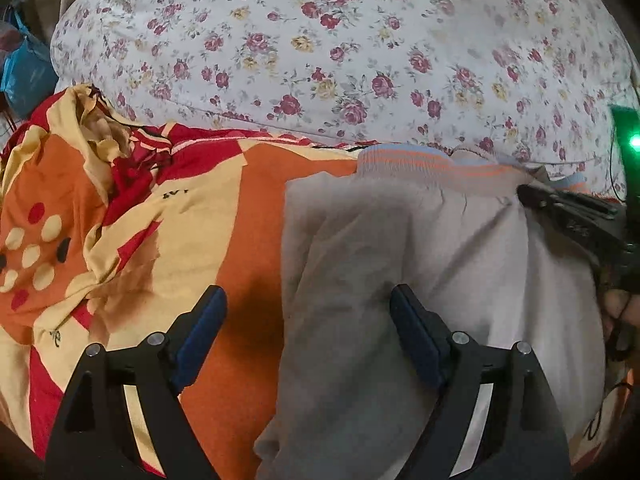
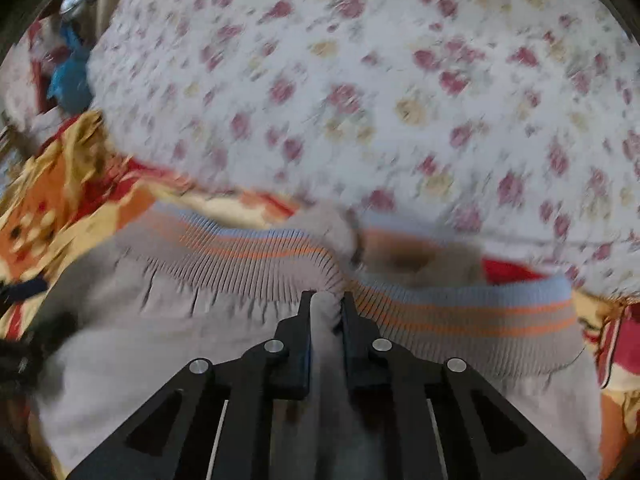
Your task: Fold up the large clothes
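Right wrist view: right gripper (image 2: 326, 300) clamped on grey sweatpants (image 2: 160, 360) just below ribbed striped waistband (image 2: 460, 312). Garment lies on patterned bedsheet (image 1: 240, 220). Left gripper (image 1: 308, 312) spread wide, empty, above pants edge. Judged soft, light, limp; grip waistband corners.

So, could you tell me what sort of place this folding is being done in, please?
Most likely a bedroom, with the work done on a bed. A floral quilt lies bunched at the back, a red, orange and yellow bedsheet covers the surface, and the grey trousers lie spread on it.
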Tool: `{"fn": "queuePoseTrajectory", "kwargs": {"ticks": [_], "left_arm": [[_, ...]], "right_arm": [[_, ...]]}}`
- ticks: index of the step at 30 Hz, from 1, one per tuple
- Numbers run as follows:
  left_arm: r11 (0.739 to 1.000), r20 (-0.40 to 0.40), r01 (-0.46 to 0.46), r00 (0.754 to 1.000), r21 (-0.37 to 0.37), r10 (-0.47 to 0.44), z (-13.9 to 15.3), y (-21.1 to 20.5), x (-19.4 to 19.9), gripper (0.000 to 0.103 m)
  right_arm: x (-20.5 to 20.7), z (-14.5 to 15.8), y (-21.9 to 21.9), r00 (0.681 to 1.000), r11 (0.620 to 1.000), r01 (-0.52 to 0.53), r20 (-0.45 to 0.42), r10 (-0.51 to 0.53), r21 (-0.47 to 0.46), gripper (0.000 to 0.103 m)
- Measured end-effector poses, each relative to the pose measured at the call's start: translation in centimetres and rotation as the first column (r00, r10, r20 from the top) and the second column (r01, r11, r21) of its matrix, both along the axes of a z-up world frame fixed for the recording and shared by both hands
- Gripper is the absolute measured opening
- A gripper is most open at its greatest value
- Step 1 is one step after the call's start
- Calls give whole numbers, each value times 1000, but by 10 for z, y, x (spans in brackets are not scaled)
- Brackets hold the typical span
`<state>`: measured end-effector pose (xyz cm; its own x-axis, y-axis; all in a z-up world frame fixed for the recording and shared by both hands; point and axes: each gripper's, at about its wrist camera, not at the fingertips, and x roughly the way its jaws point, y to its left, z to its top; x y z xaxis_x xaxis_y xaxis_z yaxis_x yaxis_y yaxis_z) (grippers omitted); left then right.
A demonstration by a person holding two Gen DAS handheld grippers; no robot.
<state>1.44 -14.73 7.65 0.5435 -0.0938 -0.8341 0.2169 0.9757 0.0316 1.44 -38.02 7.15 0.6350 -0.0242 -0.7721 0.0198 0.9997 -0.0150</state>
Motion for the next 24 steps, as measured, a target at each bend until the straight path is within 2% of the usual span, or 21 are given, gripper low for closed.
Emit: {"fn": "queuePoseTrajectory", "kwargs": {"ticks": [2,3,7,9,11,14,16,17,19,20,23,24], "left_arm": [[1000,5,-3,1000,13,3,-2,-4,2,85],[1000,12,-4,1000,27,3,-3,-5,2,85],[999,23,-13,1000,34,12,-6,-5,1,85],[1000,21,-20,1000,19,20,-6,-3,0,85],[1000,17,-26,1000,12,25,-6,-2,1,85],[999,19,-35,999,0,35,-8,-1,2,86],[999,22,-41,999,-5,41,-12,0,4,87],[999,21,-43,999,-11,44,-15,0,5,89],[997,-3,-57,998,-46,56,-24,5,11,95],[996,-11,-72,997,-62,71,-27,9,14,101],[985,-60,-112,993,-133,105,-30,21,19,102],[981,-70,-126,991,-145,117,-27,25,17,102]], "right_arm": [[5,-11,5,1000,1000,-8,-28,8,-12,12],[0,-10,7,1000,1000,-17,-16,17,-15,17],[-33,13,-12,999,992,-24,-28,28,120,34],[-55,28,-31,1000,981,-3,-15,6,192,46],[-77,41,-53,999,981,25,24,-30,195,50],[-101,38,-86,991,982,123,42,-130,143,52],[-102,12,-115,971,967,238,-33,-235,96,52],[-101,3,-126,964,961,265,-53,-262,83,48],[-97,-26,-146,955,948,296,-73,-289,119,46],[-99,-26,-149,955,947,297,-51,-293,120,46],[-100,-11,-142,944,939,329,-48,-326,97,45],[-104,-2,-137,947,942,320,-33,-318,100,49]]}}
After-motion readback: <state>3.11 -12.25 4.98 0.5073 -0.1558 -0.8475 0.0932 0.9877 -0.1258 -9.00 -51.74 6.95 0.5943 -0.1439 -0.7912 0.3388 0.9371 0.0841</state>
